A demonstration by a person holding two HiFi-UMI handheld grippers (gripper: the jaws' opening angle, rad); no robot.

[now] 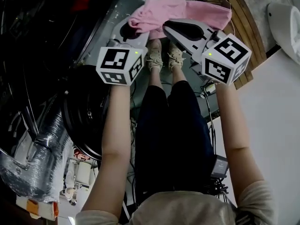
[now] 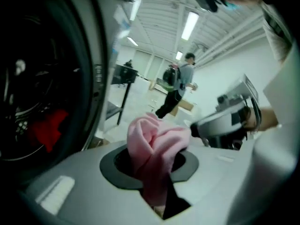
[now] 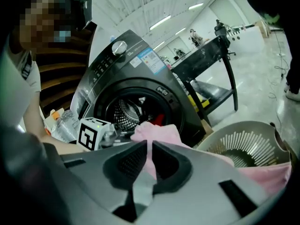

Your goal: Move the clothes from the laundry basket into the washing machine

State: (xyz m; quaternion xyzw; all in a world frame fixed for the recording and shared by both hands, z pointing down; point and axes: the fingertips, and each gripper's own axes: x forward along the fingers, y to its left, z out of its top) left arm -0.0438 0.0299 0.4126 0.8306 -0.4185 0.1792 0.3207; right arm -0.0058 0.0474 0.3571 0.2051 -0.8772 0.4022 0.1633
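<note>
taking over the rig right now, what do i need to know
Left gripper: jaws shut on the pink garment.
Right gripper: jaws shut on the same garment.
The garment is held up over the laundry basket, next to the open washing machine.
Done: a red item is in the drum.
Left: put the pink garment into the drum.

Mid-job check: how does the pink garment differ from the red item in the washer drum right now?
The pink garment is outside the washing machine; the red item lies inside the drum. The pink garment is clamped by the left gripper and the right gripper; the red item is touched by neither. The pink garment shows bunched folds; only a patch of the red item shows. Both look like soft cloth.
</note>
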